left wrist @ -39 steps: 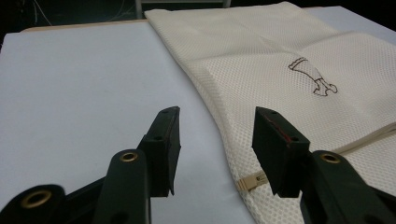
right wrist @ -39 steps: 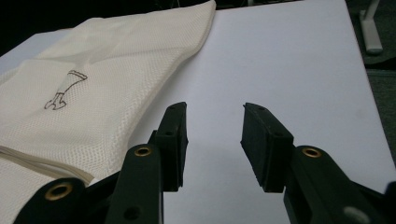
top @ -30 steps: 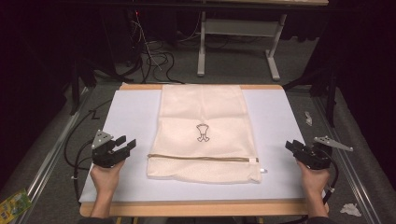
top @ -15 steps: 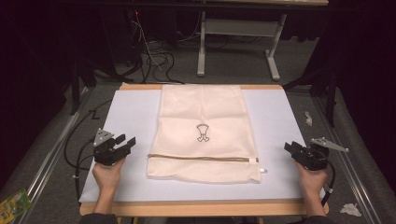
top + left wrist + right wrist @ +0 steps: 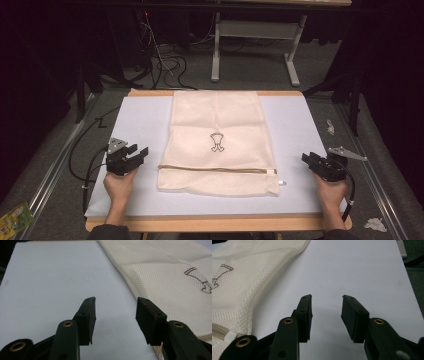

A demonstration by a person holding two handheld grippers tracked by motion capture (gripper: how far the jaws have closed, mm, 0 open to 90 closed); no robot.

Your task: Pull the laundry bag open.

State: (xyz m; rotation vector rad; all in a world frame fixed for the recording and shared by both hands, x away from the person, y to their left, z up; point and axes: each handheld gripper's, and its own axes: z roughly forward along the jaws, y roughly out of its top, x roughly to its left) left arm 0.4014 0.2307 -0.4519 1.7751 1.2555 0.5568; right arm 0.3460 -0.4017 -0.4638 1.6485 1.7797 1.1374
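A cream mesh bag (image 5: 217, 140) with a small dark emblem (image 5: 216, 142) and a zip line near its front end lies flat in the middle of the white mat (image 5: 140, 125). My left gripper (image 5: 141, 152) rests on the mat to the bag's left, open, nothing between its jaws. In the left gripper view the left gripper (image 5: 116, 305) points along the bare mat, with the bag (image 5: 170, 277) off to its right. My right gripper (image 5: 306, 159) sits at the mat's right edge, open and empty. In the right gripper view the right gripper (image 5: 327, 302) faces bare mat, the bag (image 5: 242, 282) at left.
The mat covers a wooden table (image 5: 215, 223). Cables (image 5: 165, 62) and a white table frame (image 5: 255, 45) stand on the dark floor behind. A green packet (image 5: 15, 218) lies on the floor at front left, and crumpled scraps (image 5: 375, 223) at right.
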